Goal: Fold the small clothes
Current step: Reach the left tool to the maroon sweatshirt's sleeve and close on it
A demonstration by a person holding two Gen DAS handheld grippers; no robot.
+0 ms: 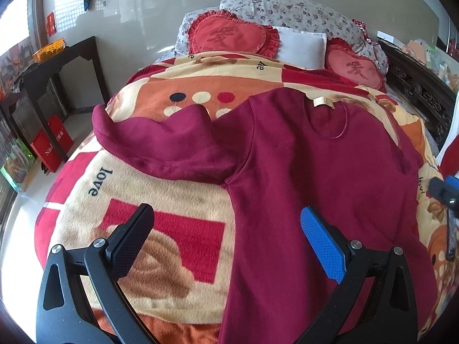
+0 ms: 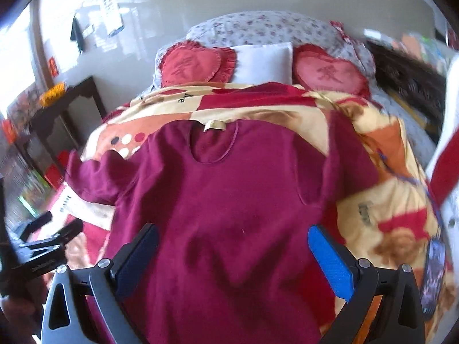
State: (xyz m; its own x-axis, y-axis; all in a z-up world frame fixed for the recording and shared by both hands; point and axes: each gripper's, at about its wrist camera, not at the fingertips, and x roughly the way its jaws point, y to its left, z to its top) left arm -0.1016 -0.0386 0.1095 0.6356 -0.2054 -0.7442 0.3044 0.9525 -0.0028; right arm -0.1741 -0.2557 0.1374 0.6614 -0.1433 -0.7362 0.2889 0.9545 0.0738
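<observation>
Since the maroon top (image 1: 315, 172) lies spread flat, neck at the far end, on the patterned blanket (image 1: 143, 200) to ready it for folding, left gripper (image 1: 226, 240) and right gripper (image 2: 233, 253) hover over its near hem, jaws wide apart, holding nothing.

Patterned fleece blanket (image 1: 178, 189) on bed, two red heart cushions (image 1: 229, 35), white pillow (image 1: 301, 47), dark side table (image 1: 54, 71)

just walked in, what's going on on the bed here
A person holds a gripper in each hand over a maroon top spread flat on a patterned blanket. The left gripper and the right gripper are both open and hold nothing. No fold is visible; one sleeve lies stretched out sideways.
</observation>
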